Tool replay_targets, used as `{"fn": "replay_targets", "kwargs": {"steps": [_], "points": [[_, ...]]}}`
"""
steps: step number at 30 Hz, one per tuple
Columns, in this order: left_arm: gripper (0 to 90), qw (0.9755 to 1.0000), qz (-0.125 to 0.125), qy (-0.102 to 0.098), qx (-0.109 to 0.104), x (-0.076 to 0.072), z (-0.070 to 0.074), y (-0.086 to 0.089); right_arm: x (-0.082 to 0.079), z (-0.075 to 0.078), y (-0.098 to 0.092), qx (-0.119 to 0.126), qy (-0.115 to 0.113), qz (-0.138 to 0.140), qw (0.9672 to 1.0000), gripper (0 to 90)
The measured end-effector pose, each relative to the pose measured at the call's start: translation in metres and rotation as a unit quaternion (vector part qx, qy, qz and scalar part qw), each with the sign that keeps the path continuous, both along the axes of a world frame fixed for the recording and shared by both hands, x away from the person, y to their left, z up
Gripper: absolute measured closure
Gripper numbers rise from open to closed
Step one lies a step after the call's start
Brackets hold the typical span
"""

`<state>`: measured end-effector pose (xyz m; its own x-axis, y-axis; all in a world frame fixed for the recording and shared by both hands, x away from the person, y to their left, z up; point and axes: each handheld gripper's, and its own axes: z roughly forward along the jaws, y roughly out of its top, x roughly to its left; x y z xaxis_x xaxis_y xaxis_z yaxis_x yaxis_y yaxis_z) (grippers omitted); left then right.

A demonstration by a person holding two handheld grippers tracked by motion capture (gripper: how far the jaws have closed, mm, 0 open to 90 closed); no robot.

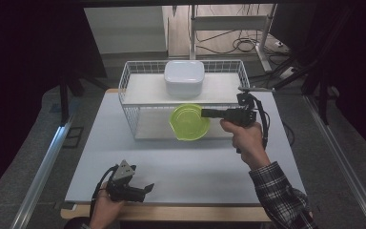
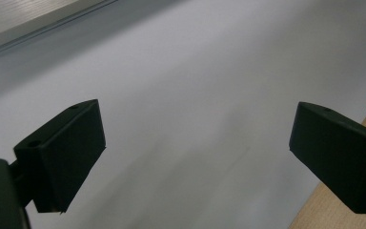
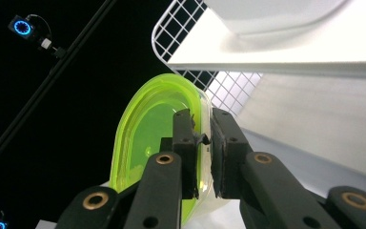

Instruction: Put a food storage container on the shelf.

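In front of the wire rack, the right hand-held gripper clamps the green bowl; the left hand-held gripper gapes wide.

A white wire rack stands at the far middle of the pale counter, with a flat white shelf board across its top level. On that board sits a white lidded container, upright and central. Beyond the counter, cables lie on the floor beside a metal stand. A silver rail runs along the left.
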<state>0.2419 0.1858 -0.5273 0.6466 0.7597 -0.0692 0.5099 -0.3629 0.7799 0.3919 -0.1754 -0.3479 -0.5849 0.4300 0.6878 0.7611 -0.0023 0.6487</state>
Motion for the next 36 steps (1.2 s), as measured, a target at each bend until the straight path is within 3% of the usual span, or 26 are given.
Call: {"fn": "replay_targets", "kwargs": {"steps": [12,22,29,36], "points": [[4.4,1.0,-0.004,0.003,0.0,0.0,0.0,-0.001,0.016,0.027,0.011,0.006,-0.015,-0.016,0.9997,81.6],[4.4,1.0,-0.006,0.004,-0.001,0.0,0.0,-0.001,0.032,0.057,0.015,0.022,-0.032,-0.05,0.998,81.6],[4.4,1.0,-0.007,0.006,-0.002,0.0,0.0,-0.001,0.048,0.08,0.021,0.019,-0.049,-0.098,0.9938,81.6],[4.4,0.9999,-0.011,0.006,-0.002,-0.001,0.0,-0.003,0.065,0.089,0.031,0.011,-0.055,-0.144,0.988,81.6]]}}
